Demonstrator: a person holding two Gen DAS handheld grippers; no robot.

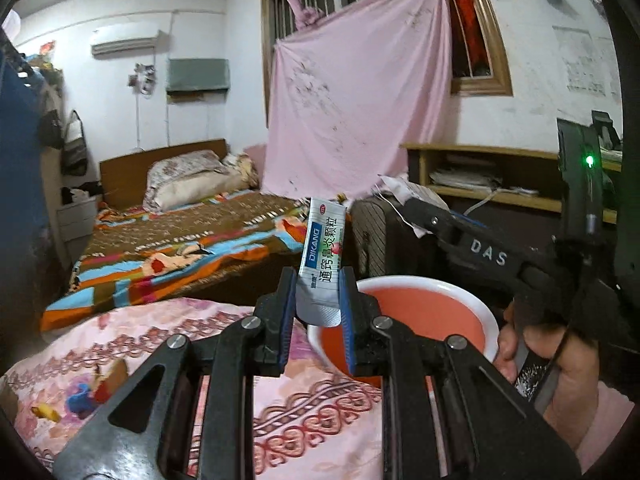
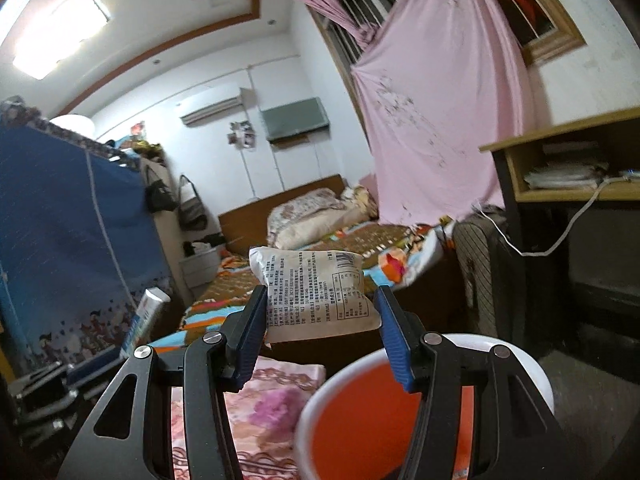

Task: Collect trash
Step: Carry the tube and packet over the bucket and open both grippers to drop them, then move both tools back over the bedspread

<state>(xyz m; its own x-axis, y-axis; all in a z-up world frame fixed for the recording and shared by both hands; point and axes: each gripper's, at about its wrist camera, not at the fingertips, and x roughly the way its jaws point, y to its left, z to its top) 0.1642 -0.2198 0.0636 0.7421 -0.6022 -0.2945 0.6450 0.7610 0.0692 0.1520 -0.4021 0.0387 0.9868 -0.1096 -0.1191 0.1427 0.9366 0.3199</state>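
Pink quilted fabric [image 1: 132,344] with bands of maroon heart-shaped scrollwork covers the near surface, soft and slightly rumpled, and a round plastic basin [image 1: 472,300] with a white rim and an orange-red inside sits at its right edge. Beyond it stands a wooden-framed bed [image 1: 188,240] under a busy brown, blue and orange blanket, with floral pillows heaped against the headboard. A stained pale pink sheet [image 1: 352,100] hangs from the barred window like a curtain, and a wooden desk [image 1: 480,168] with papers on its shelf stands to the right. A white air conditioner [image 1: 122,42] is mounted high on the plain white far wall, and a blue printed fabric wardrobe [image 2: 68,240] fills the left side of the right wrist view. The left gripper [image 1: 318,292] is clamped on the lower end of a narrow, glossy grey-and-white sachet [image 1: 322,256] with a blue stripe and printed lettering, holding it upright above the basin's near rim. The right gripper [image 2: 320,312] has its ribbed blue pads set wide on either side of a puffy, cream-coloured packet [image 2: 316,292] covered in fine black print and a barcode; the left pad touches the packet, while a small gap shows at the right pad. It is held just above the basin [image 2: 340,384]. A hand [image 1: 560,368] grips the right tool's handle.
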